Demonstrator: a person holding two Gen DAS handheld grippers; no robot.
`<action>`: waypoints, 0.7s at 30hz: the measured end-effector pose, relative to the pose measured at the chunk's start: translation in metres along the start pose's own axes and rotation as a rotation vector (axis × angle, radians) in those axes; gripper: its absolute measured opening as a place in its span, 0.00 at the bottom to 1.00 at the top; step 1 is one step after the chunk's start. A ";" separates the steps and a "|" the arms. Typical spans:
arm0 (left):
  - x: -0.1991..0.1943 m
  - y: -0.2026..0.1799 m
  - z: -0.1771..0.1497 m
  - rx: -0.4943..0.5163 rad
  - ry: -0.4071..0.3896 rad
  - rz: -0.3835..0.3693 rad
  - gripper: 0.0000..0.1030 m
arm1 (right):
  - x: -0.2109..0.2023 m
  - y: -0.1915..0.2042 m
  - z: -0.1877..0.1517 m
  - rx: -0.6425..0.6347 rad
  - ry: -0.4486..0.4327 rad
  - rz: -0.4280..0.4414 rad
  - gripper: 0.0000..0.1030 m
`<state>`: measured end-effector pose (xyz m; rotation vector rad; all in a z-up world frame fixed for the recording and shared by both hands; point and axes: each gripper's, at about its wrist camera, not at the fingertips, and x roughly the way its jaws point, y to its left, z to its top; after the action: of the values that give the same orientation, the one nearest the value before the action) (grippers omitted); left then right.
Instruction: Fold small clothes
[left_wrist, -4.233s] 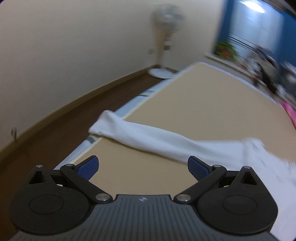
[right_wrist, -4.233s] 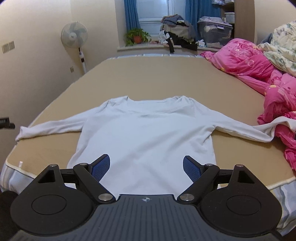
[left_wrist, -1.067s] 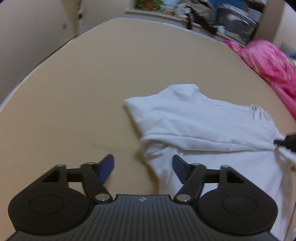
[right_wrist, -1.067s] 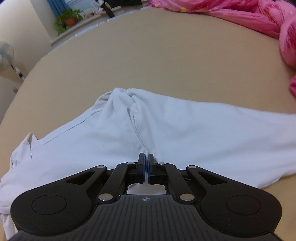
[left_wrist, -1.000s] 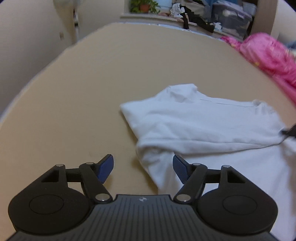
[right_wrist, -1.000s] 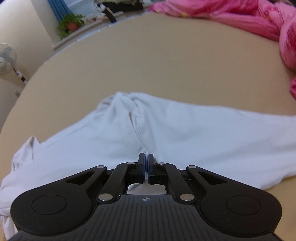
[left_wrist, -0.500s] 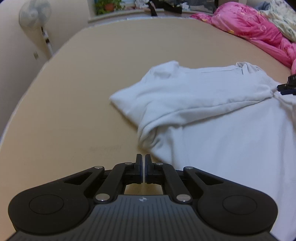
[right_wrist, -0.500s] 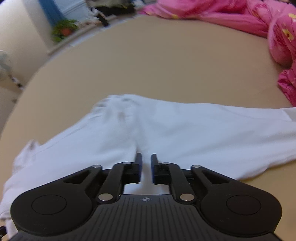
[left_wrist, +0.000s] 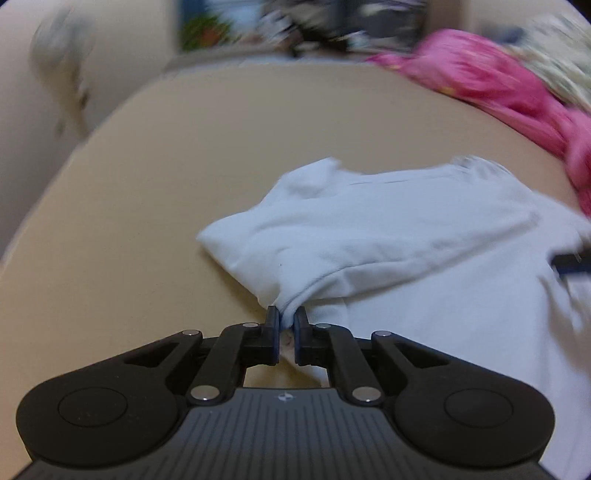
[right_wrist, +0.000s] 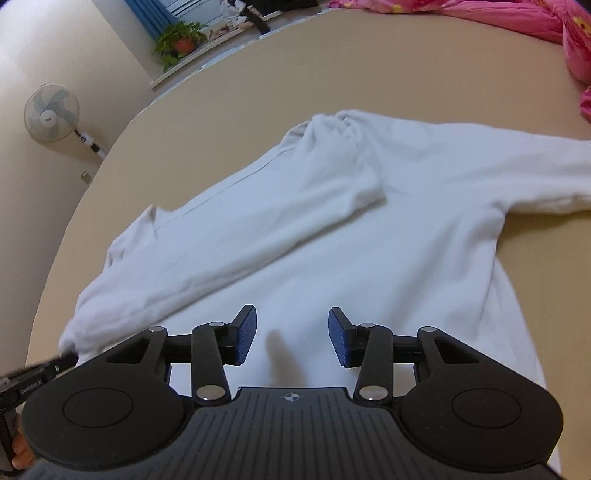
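The left gripper (left_wrist: 287, 320) was clamped on a bunched fold of the white shirt (left_wrist: 388, 236), its two fingers (left_wrist: 272, 325) nearly together with cloth pinched between them at the shirt's near left edge. From that pinch the fabric rose in a small peak and fanned out across the bed (left_wrist: 147, 184).

The right gripper (right_wrist: 291, 334) hung above the shirt's body with its jaws parted; they had just been opening, and nothing sat between the blue pads (right_wrist: 245, 332), only flat white cloth below them.

The shirt (right_wrist: 332, 229) lay spread on the tan bed (right_wrist: 332, 66). One sleeve (right_wrist: 236, 240) was folded across the chest, its cuff end resting near the far shoulder. The other sleeve (right_wrist: 498, 166) stretched out toward the right edge of the right wrist view.

A pink quilt (right_wrist: 517, 14) was heaped along the bed's far right side. A fan (right_wrist: 51, 112) stood by the wall at left, and a potted plant (right_wrist: 181, 38) sat on the sill. The left wrist view was smeared with motion, so the dark shape at its right edge (left_wrist: 570, 262) was probably the right gripper's finger, though that was hard to confirm.
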<state>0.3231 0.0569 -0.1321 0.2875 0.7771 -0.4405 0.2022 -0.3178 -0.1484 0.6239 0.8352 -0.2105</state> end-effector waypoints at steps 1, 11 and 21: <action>-0.006 -0.006 -0.008 0.066 -0.001 0.006 0.07 | -0.004 0.002 -0.004 -0.010 0.002 0.007 0.44; -0.005 0.068 -0.010 -0.234 0.059 -0.095 0.82 | 0.012 0.017 -0.011 -0.024 0.038 0.046 0.44; 0.096 0.118 0.039 -0.805 0.169 -0.214 0.05 | 0.007 0.013 -0.021 -0.040 0.056 0.021 0.45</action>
<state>0.4641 0.1174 -0.1655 -0.5194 1.0919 -0.2739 0.1989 -0.2944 -0.1585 0.6036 0.8847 -0.1572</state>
